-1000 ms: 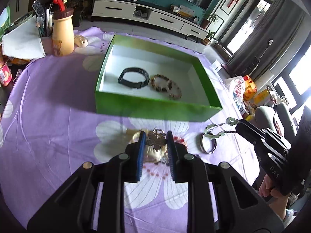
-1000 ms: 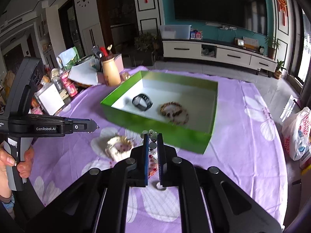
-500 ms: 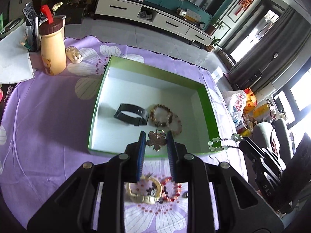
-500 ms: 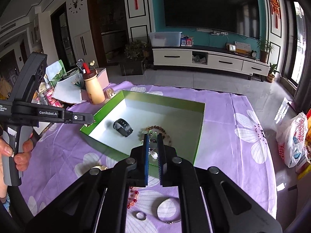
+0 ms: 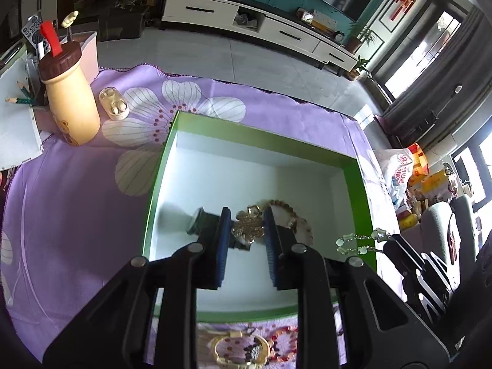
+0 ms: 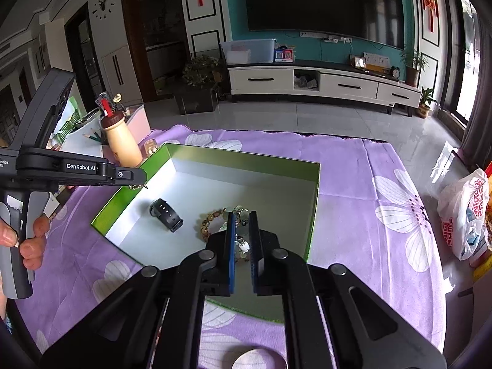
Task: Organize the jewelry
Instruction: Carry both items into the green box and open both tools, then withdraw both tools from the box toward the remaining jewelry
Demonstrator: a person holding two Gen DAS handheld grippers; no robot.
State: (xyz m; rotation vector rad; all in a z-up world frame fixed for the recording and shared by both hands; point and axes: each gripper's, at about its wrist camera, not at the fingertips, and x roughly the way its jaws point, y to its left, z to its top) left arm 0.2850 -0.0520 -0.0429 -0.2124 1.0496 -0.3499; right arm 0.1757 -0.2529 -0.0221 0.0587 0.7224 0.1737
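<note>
Ahead of the left gripper [image 5: 246, 230], the far half of the green box [image 5: 261, 136] floor is bare. Black band [image 6: 166, 215] and bead bracelet [image 6: 212, 220] lie under its tips, probably crowding a drop there. Box walls ring the space. Right gripper [image 6: 241, 233] is close alongside, above the same box.

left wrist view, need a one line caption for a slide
Left gripper holds a gold brooch above the green box, over a black band and beaded bracelet.
</note>
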